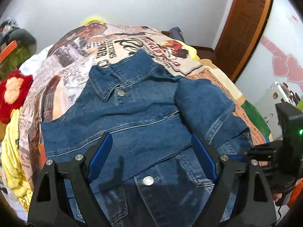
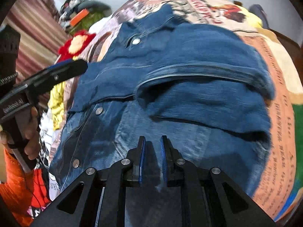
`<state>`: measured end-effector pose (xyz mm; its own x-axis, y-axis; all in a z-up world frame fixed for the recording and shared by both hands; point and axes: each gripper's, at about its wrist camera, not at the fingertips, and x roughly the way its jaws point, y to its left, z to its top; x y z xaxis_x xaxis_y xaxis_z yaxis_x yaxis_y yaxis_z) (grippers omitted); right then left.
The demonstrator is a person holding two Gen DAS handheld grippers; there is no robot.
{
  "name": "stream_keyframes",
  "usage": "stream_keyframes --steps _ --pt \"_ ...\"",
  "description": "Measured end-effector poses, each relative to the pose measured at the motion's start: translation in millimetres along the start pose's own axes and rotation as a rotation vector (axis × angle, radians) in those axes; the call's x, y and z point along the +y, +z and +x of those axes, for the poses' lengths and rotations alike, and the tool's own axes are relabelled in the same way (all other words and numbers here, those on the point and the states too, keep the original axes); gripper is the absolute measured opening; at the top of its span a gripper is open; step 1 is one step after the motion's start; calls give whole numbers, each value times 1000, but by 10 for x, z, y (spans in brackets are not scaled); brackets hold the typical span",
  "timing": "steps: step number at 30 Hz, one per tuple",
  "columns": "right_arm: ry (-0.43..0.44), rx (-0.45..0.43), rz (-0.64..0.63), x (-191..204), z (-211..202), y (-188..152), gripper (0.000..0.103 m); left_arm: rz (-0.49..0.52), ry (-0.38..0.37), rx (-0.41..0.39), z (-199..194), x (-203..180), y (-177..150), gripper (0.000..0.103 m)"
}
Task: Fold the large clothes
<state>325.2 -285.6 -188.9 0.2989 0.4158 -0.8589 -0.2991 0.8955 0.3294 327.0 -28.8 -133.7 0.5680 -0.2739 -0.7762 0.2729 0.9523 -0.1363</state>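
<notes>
A blue denim jacket (image 1: 147,113) lies front side up on the bed, collar at the far end, metal buttons showing. One sleeve (image 1: 206,104) is folded in over the chest. My left gripper (image 1: 151,135) hovers open over the jacket's lower half, with nothing between its blue pads. In the right wrist view, my right gripper (image 2: 152,137) points down at the jacket (image 2: 189,56) just below the folded sleeve (image 2: 208,79); its pads stand shut to a narrow slit, and I see no cloth pinched. The picture is blurred.
A newspaper-print bedspread (image 1: 75,66) covers the bed. A red plush toy (image 1: 13,92) and yellow cloth (image 1: 13,151) lie at the left edge. A wooden door frame (image 1: 246,28) stands at the back right. A hand in an orange sleeve (image 2: 17,189) holds the left gripper.
</notes>
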Motion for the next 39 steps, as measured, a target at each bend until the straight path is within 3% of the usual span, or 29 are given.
stream_keyframes --steps 8,15,18,21,23,27,29,35,39 --pt "-134 -201 74 -493 -699 74 12 148 -11 20 230 -540 114 85" --pt "-250 -242 120 -837 -801 156 12 284 44 57 687 -974 133 85" --pt "-228 -214 142 -938 -665 133 12 343 69 68 892 -1080 119 76" --pt "-210 -168 171 -1023 -433 127 12 365 115 27 926 -1111 156 66" --pt "-205 -148 182 -1071 -283 106 12 376 140 5 900 -1123 204 49" --pt "-184 -144 187 -1089 -139 38 12 395 211 -57 832 -1114 326 31" --pt "-181 -147 179 -1083 -127 19 12 386 240 -88 772 -1079 428 13" --pt "-124 -139 167 -1045 -123 17 12 229 206 -228 228 -795 825 8" --pt "-138 -142 169 -985 -182 68 12 166 198 -314 -182 -572 873 7"
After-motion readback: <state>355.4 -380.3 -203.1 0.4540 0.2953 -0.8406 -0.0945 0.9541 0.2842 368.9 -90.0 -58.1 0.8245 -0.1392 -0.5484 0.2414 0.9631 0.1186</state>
